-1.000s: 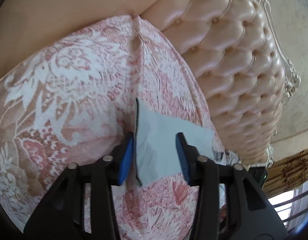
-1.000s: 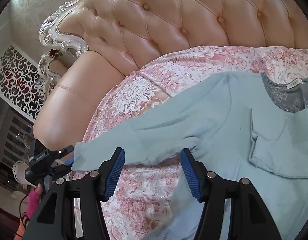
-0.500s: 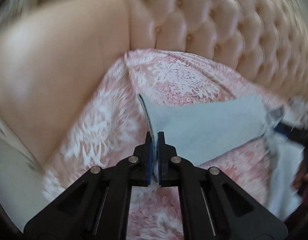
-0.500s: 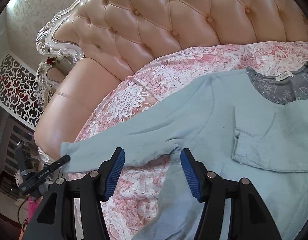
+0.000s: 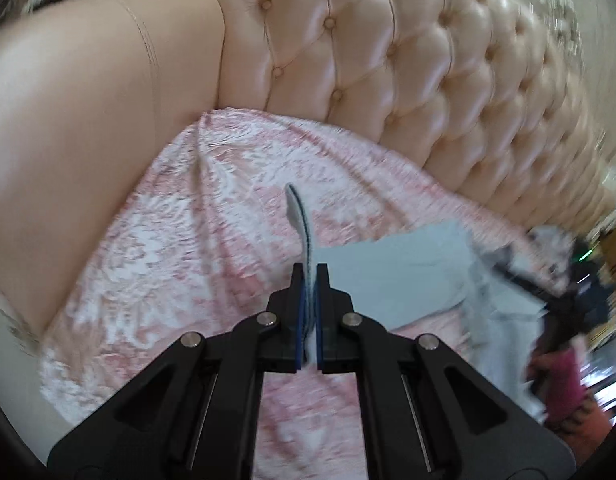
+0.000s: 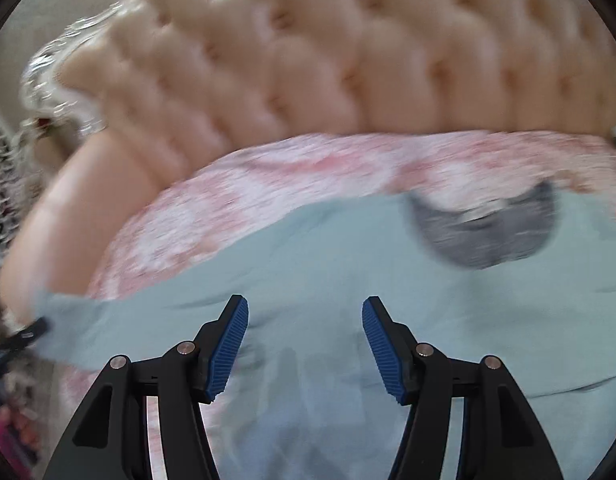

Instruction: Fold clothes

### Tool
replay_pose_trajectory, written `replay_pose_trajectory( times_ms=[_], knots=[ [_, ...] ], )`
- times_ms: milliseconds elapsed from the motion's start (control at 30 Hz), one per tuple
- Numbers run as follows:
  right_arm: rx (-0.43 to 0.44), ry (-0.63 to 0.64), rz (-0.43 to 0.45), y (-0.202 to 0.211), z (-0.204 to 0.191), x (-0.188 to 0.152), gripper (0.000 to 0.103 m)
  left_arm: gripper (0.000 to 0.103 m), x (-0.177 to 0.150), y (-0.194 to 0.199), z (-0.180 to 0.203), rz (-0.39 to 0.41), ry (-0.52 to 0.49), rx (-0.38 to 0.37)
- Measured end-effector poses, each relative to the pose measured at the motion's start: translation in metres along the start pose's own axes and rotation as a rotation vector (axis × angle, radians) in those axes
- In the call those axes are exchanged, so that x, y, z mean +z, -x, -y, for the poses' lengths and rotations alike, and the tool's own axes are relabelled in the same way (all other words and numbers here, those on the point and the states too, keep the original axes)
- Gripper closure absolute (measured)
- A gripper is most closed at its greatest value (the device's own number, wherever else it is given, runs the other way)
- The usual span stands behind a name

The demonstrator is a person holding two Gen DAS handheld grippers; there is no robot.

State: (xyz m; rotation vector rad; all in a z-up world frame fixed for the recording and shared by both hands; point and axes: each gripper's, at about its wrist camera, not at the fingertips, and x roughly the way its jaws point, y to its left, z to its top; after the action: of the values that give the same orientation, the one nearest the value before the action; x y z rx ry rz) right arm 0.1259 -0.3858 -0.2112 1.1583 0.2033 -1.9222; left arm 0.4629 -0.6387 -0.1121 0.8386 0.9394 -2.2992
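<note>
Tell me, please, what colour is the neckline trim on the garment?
Dark grey against the pale blue-green garment; the neckline trim shows best in the right wrist view.

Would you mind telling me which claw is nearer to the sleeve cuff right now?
Left. The left claw is shut on the cuff itself. The right claw hangs open over the shirt body, apart from the cuff at the sleeve's far end.

We note a pale blue-green top point(image 6: 347, 280) with a patterned grey neckline point(image 6: 483, 236), a pink-and-white floral bedspread point(image 5: 180, 240), a peach tufted headboard point(image 5: 387, 60), and black grippers with ribbed blue pads point(image 6: 228, 348).
</note>
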Motion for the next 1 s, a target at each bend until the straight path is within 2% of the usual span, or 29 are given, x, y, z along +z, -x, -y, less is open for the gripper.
replay_pose_trajectory(
  times_ms=[100,200,267,367,467,567,767,1000],
  knots=[
    [-0.086,0.083,-0.071,-0.018,0.0,0.002,0.042,0.098,0.01,0.003,0.01,0.027,0.046,-0.079],
    [-0.125,0.211,-0.166,-0.046,-0.013,-0.006,0.042,0.099,0.022,0.003,0.039,0.042,0.055,-0.17],
    [-0.112,0.238,-0.142,-0.041,-0.014,-0.006,0.042,0.099,0.032,-0.001,0.072,0.042,0.042,-0.234],
    [-0.043,0.139,-0.044,-0.005,0.008,0.003,0.042,0.099,0.046,-0.012,0.123,0.026,0.01,-0.324],
    [-0.006,0.043,0.057,0.035,0.043,0.006,0.042,0.099,0.052,-0.032,0.177,-0.009,-0.046,-0.386],
    [-0.009,-0.03,0.091,0.066,0.086,-0.001,0.04,0.099,0.05,-0.061,0.233,-0.055,-0.105,-0.437],
    [-0.037,-0.167,0.084,0.096,0.164,-0.029,0.038,0.099,0.014,-0.13,0.31,-0.161,-0.224,-0.41],
    [-0.055,-0.252,0.067,0.111,0.219,-0.056,0.038,0.099,-0.051,-0.184,0.355,-0.245,-0.357,-0.303]
  ],
)
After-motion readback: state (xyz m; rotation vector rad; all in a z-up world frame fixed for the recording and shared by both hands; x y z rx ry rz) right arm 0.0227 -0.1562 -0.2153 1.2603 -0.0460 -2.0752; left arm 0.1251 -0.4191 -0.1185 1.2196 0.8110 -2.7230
